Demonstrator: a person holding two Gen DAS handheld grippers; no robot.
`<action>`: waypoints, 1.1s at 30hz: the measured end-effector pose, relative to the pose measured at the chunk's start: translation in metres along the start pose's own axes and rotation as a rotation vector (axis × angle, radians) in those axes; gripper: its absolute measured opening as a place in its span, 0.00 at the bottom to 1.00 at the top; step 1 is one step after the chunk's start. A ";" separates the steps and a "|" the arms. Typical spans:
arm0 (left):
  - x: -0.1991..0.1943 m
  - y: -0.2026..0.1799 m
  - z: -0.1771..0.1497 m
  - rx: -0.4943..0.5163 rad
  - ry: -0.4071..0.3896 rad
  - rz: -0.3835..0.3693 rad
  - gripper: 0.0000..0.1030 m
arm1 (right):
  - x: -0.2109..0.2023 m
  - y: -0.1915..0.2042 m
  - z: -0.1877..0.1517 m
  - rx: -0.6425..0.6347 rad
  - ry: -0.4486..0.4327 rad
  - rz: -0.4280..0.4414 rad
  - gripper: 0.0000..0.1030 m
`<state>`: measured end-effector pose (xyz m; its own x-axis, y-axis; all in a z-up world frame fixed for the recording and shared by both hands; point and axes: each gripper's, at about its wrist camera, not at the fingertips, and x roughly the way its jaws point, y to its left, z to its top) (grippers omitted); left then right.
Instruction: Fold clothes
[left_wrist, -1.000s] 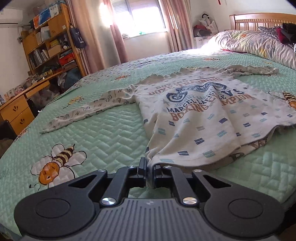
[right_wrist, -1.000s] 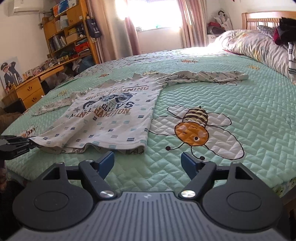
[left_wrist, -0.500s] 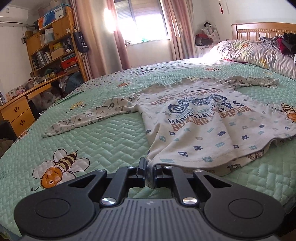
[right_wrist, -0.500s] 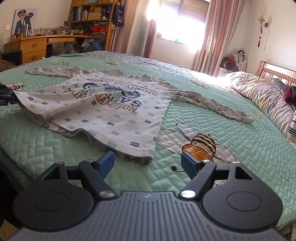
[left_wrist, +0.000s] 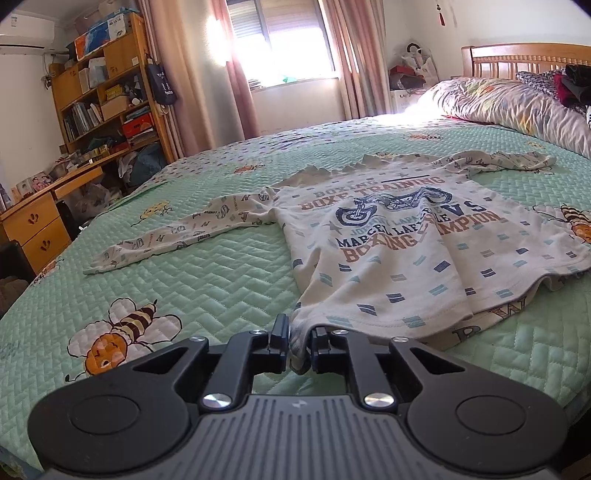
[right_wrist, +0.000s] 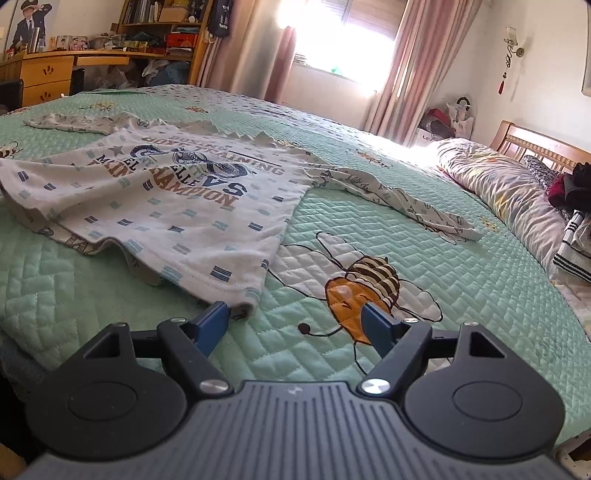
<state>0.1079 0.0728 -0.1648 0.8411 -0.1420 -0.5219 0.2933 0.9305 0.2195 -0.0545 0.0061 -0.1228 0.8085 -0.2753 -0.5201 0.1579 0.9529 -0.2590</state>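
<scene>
- The white long-sleeved cotton shirt (left_wrist: 399, 251) lies face up and spread on the mint-green quilted bedspread with bee pictures (left_wrist: 207, 280); its chest carries navy and rust-brown lettering about boxing training and a champion, and small blue and teal dashes dot the body
- Both sleeves are printed with small letters and logos; one sleeve (left_wrist: 177, 236) runs out flat toward the desk side of the bed, the other (right_wrist: 399, 199) trails toward the grey patterned pillow (right_wrist: 506, 192)
- The neckline points to the window and the hem faces the grippers; the hem is rumpled, lifted in soft waves so the inner back layer shows beneath it
- The left gripper (left_wrist: 298, 341), black-fingered, has the nearest hem corner of the shirt bunched between its fingers; the jaws are narrow and are parting, with a sliver of space on the left finger's side, though the cloth sits pinched against the right one
- The right gripper (right_wrist: 295, 317), with blue pads, stands wide and holds nothing; the other hem corner (right_wrist: 240, 295) lies just ahead of its left pad (right_wrist: 212, 319), near touching; whether it touches I cannot tell
- The right pad hovers over the orange bee picture (right_wrist: 362, 288) beside the shirt
</scene>
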 end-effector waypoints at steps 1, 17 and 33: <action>0.001 0.000 0.000 0.001 0.001 0.000 0.13 | 0.000 0.002 -0.001 -0.017 0.001 -0.003 0.77; 0.005 -0.003 -0.003 0.003 0.015 -0.002 0.14 | 0.021 0.008 0.011 -0.010 -0.015 0.008 0.77; 0.007 -0.002 -0.008 -0.004 0.022 0.004 0.20 | 0.024 0.023 -0.004 -0.181 -0.051 -0.115 0.77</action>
<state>0.1098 0.0730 -0.1757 0.8322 -0.1309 -0.5388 0.2882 0.9323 0.2185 -0.0335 0.0205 -0.1442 0.8195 -0.3698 -0.4377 0.1504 0.8759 -0.4584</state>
